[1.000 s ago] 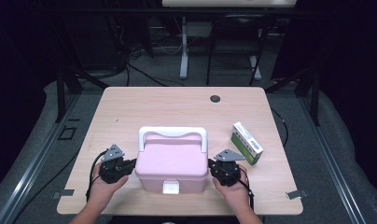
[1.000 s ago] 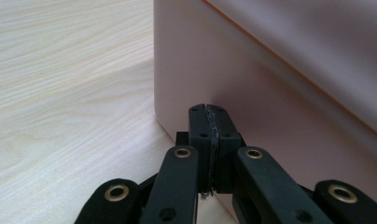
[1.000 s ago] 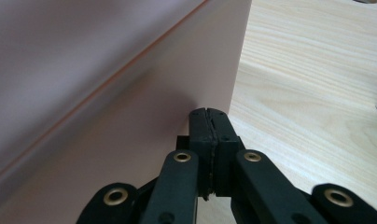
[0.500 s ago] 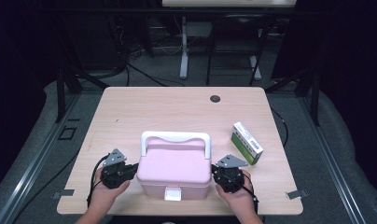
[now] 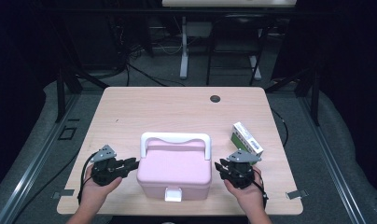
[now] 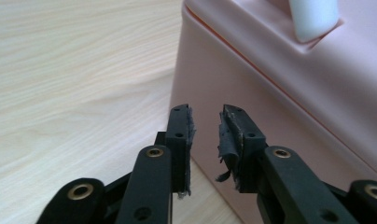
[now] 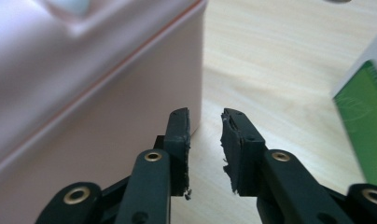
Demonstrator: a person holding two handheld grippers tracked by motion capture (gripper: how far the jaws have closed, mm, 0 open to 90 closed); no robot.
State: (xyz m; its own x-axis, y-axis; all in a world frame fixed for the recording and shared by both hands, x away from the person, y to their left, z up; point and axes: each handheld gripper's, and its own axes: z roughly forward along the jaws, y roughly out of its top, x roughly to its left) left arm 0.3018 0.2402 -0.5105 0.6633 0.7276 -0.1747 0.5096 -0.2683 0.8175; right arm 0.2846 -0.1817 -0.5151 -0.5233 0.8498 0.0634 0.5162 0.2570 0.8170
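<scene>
Pink plastic, boxy and lidded, sits at the near middle of the wooden table (image 5: 130, 107) in the high view: the pink box (image 5: 175, 169) carries a white handle (image 5: 175, 139) arching over its far edge and a white latch (image 5: 173, 194) on its near face. The left gripper (image 5: 130, 164) lies at the box's left side, its tips just beside the wall, held in the person's left hand (image 5: 94, 191). The right gripper (image 5: 219, 166) sits just off the box's right side, a small gap showing between tips and wall, held in the right hand (image 5: 245, 191). A green and white carton (image 5: 247, 139) lies on the table beyond the right gripper, apart from the box. A dark round grommet (image 5: 215, 98) is set in the table near its far edge.

The left gripper view looks along the left gripper (image 6: 206, 119), whose jaws have just been opening and stand parted with nothing between them. The pink box (image 6: 280, 88) rises right in front, its side wall close to the tips, the white handle (image 6: 312, 18) above.

The right gripper view shows the right gripper (image 7: 205, 122), jaws likewise just opened, with only bare table seen through the gap. The pink box (image 7: 93, 88) stands at the picture's left, near the tips, and the green carton (image 7: 364, 112) at the right edge.
</scene>
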